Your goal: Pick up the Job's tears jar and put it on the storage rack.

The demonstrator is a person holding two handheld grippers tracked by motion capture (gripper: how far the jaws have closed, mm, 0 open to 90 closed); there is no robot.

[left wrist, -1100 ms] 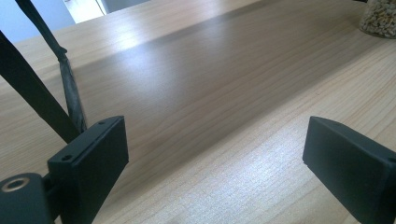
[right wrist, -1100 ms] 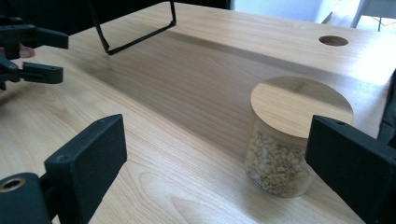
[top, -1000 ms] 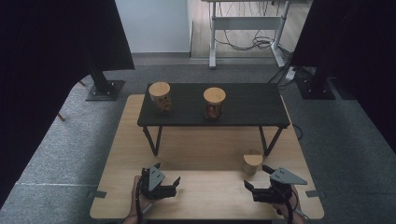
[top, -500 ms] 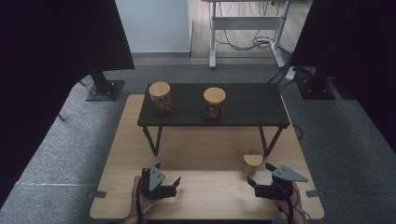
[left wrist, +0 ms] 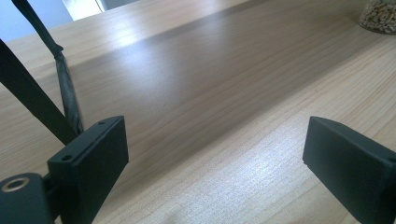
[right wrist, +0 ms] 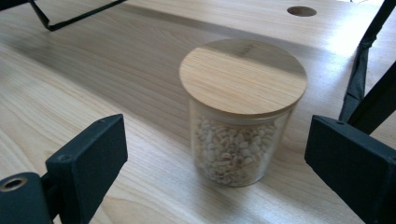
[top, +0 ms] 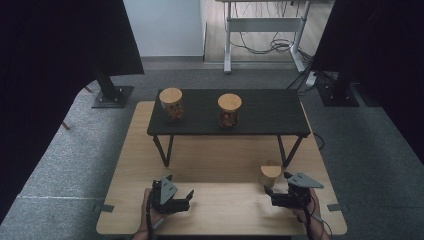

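A glass jar with a wooden lid (top: 270,174) (right wrist: 240,112), filled with pale grains, stands on the wooden table (top: 225,165) beside the right legs of the low black table. My right gripper (top: 276,184) (right wrist: 219,156) is open just behind this jar, its jaws wide on either side and apart from the glass. My left gripper (top: 189,200) (left wrist: 219,158) is open at the front left with bare wood between its jaws. Two more lidded jars (top: 171,103) (top: 229,110) stand on the black table (top: 270,112).
The black table's thin legs (top: 162,150) (left wrist: 65,88) (right wrist: 369,60) rise close to both grippers. A round hole (right wrist: 301,10) is cut in the wooden top beyond the jar. Grey carpet surrounds the table, with dark stands at the back.
My right gripper has crept forward and slightly left, closer to the jar on the wooden table. The left gripper and all the jars have stayed put.
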